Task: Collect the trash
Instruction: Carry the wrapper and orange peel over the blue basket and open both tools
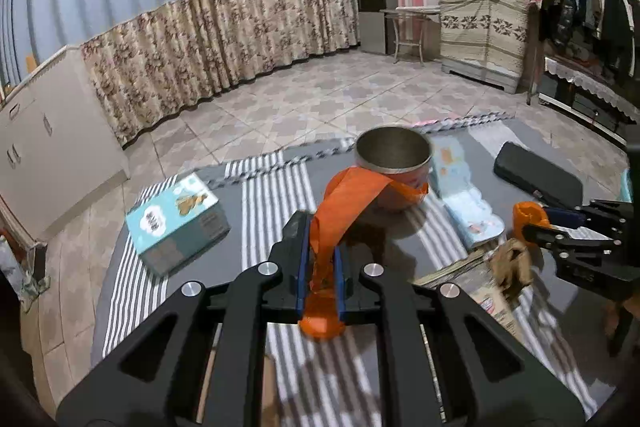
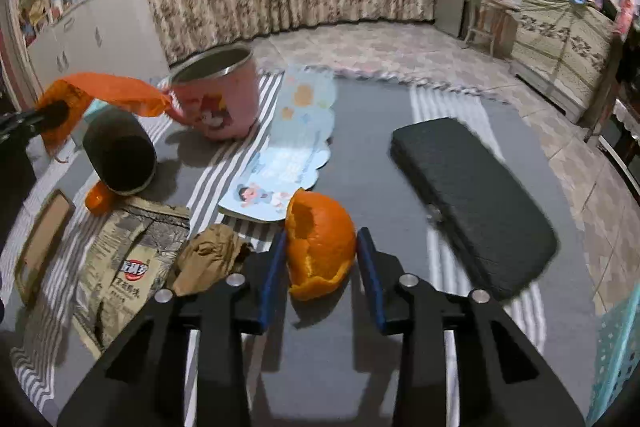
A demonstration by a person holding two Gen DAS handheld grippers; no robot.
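Orange plastic, a thin bag [image 1: 348, 203], is pinched tight between the blue pads of the left gripper [image 1: 320, 251]. The bag stretches up and away to the pink bin [image 1: 394, 169], where its far end hangs over the rim. The bin stands upright on the grey striped mat [image 1: 260, 195], and its metal inside looks bare.

The right gripper [image 2: 320, 259] has its 2 fingers on either side of an orange peel [image 2: 320, 247]. The left pad touches the peel. The right pad is just at its edge, and I cannot tell if it is squeezing. The peel sits on the mat.

Just left of the peel is a crumpled brown paper ball [image 2: 212, 255]. Next to that lies a printed paper sack [image 2: 132, 267], flat on the mat. A dark can [image 2: 120, 159] lies tipped on its side near the bin, with a small orange cap [image 2: 98, 201] beside it. A blue card [image 2: 288, 151] lies flat between the bin and the peel. A black case [image 2: 472, 203] lies to the right. A blue box [image 1: 176, 223] sits well apart on the left.
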